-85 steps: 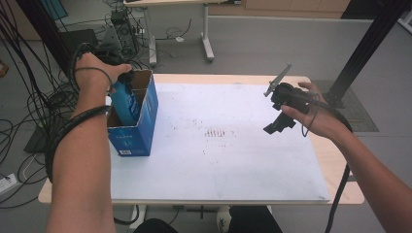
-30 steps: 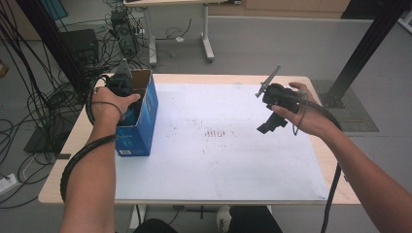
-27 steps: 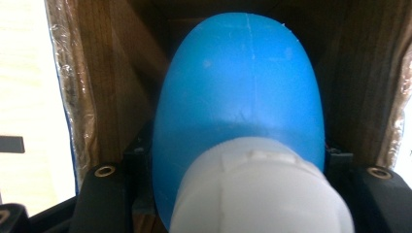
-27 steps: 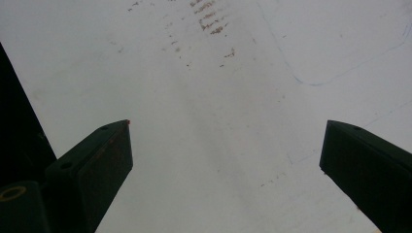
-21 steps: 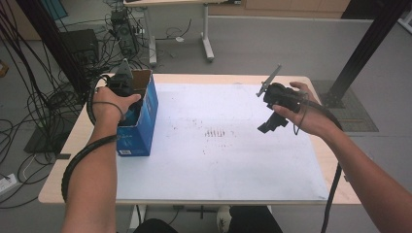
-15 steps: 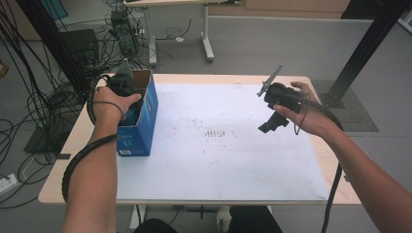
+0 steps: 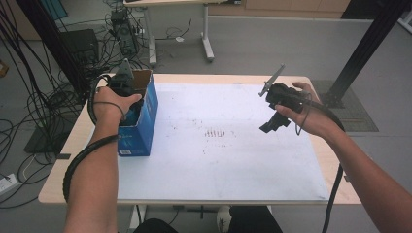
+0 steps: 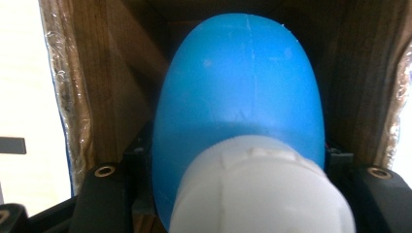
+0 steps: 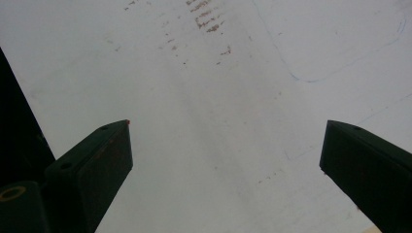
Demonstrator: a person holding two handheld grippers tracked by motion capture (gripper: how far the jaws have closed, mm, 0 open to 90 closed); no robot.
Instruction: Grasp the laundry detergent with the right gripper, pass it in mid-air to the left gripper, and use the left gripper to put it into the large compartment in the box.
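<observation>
Blue bottle gripped inside a carton at the counter's left edge

On the counter point(image 7: 291, 80), covered by a marked white sheet point(image 7: 218, 155), an open blue carton point(image 7: 145, 119) stands at the left. The left hand-held gripper point(image 7: 121, 87) reaches down into it, jaws clamped on either side of a blue bottle point(image 8: 243, 87) with a white cap point(image 8: 257, 189), which sits between the carton's brown walls. The right hand-held gripper point(image 9: 226, 165) hangs above the sheet at the right, jaws wide apart, holding nothing.

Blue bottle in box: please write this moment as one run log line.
left gripper: shut on blue bottle | inside box | right gripper: open, over white sheet
</observation>
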